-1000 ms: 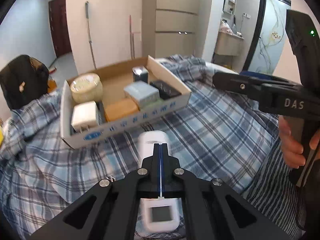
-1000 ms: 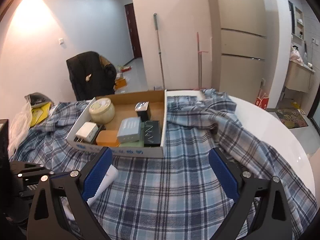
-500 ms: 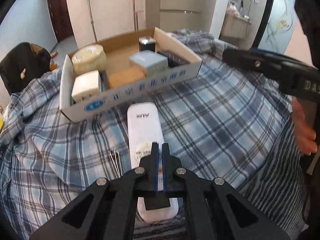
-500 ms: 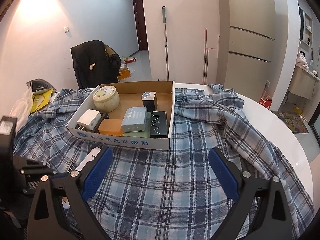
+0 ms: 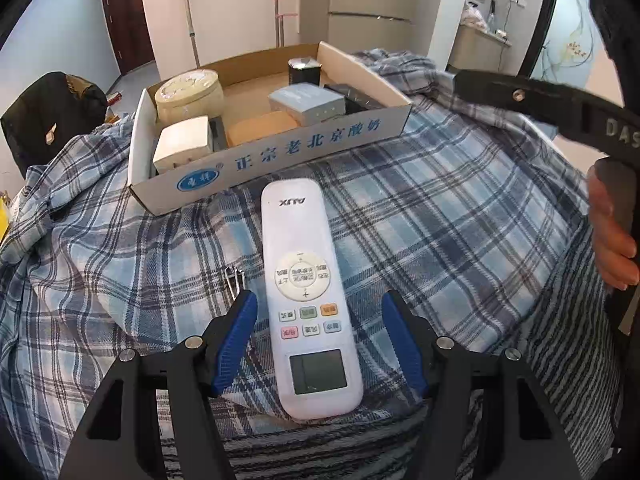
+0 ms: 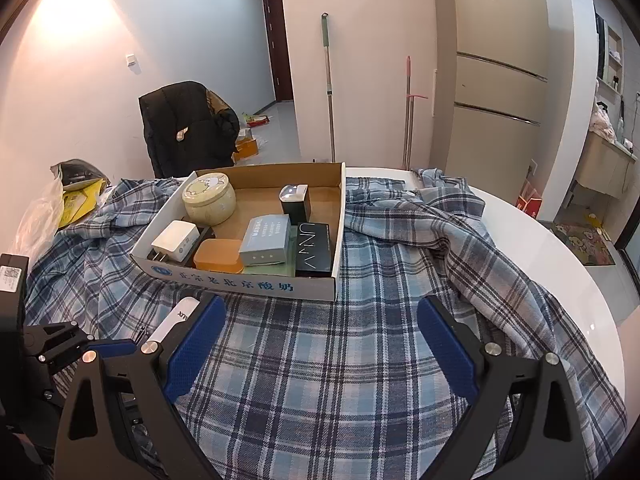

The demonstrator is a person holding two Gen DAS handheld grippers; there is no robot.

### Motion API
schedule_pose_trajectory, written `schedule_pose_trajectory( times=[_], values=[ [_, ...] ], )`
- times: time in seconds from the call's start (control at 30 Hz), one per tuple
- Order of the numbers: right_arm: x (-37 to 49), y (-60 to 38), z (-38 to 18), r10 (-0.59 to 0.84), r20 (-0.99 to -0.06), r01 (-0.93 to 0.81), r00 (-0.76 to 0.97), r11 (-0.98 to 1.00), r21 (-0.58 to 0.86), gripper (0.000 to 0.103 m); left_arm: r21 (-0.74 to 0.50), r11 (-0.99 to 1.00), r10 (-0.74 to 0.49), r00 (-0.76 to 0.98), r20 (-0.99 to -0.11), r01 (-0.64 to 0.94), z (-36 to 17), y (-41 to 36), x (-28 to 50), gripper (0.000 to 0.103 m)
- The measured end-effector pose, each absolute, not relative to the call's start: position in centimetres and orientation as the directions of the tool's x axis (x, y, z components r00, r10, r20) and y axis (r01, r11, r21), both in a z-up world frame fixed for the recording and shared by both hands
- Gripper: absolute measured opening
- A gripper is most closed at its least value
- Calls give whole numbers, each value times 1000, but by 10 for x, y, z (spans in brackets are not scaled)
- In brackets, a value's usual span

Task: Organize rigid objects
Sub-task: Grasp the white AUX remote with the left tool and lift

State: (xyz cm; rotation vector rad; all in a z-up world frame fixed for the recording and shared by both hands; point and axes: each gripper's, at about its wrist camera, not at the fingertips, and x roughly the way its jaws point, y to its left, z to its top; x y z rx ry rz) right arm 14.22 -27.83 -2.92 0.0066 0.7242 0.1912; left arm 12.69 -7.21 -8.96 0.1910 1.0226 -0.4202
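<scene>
A: Left gripper [image 5: 318,340]?
B: Jaws wide apart, blue pads [image 5: 236,336] flanking the near half of the white remote [image 5: 306,288], not touching it

A: And the remote itself?
B: Flat on the plaid cloth [image 5: 440,220], buttons up, screen end nearest, far end just short of the cardboard box [image 5: 312,148]

A: Right gripper [image 6: 320,350]?
B: Jaws wide too, holding nothing, hovering over bare plaid near the box front; remote's tip [image 6: 176,322] peeking out behind its left pad

A: Inside the box?
B: Round cream tin [image 6: 209,199] far left, white charger [image 6: 175,240] near left, orange case [image 6: 220,255] beside it, grey-blue box [image 6: 266,240] in the middle, small dark box [image 6: 296,200] behind, black box [image 6: 314,250] against the right wall

A: Anything else?
B: White worktop [image 6: 560,248] showing at right beyond the cloth; small metal clip [image 5: 235,280] just left of the remote
</scene>
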Motion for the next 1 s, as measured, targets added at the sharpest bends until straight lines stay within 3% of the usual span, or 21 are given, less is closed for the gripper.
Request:
schedule_pose_trajectory(
  times=[0.2, 0.27, 0.5, 0.57, 0.6, 0.67, 0.7, 0.73, 1.0],
  values=[
    [142, -278, -29, 174, -657, -171, 733, 983, 69, 96, -27, 914, -229, 460, -858, 404, -91, -73, 133, 66],
    [142, -278, -29, 173, -657, -171, 734, 983, 68, 96, -11, 916, -214, 466, -859, 401, -91, -75, 134, 44],
    [142, -278, -29, 173, -657, -171, 734, 983, 68, 96, 0, 910, -209, 459, -863, 414, -94, -78, 132, 44],
    [142, -278, -29, 172, -657, -170, 734, 983, 67, 96, 3, 904, -198, 425, -883, 427, -99, -80, 134, 50],
    [142, -278, -29, 172, -657, -170, 734, 983, 68, 96, 5, 903, -202, 436, -877, 429, -98, -80, 134, 59],
    [142, -278, -29, 172, -657, -169, 734, 983, 69, 96, -4, 908, -201, 428, -881, 419, -99, -79, 135, 63],
    [142, -278, -29, 171, -657, -168, 734, 983, 68, 96, -11, 910, -205, 425, -882, 415, -100, -78, 136, 60],
    [142, -278, -28, 171, -657, -167, 734, 983, 69, 96, -9, 912, -203, 433, -878, 409, -99, -77, 136, 43],
    [142, -279, -28, 170, -657, -169, 734, 983, 65, 96, -27, 914, -235, 473, -849, 405, -86, -68, 125, 42]
  ],
)
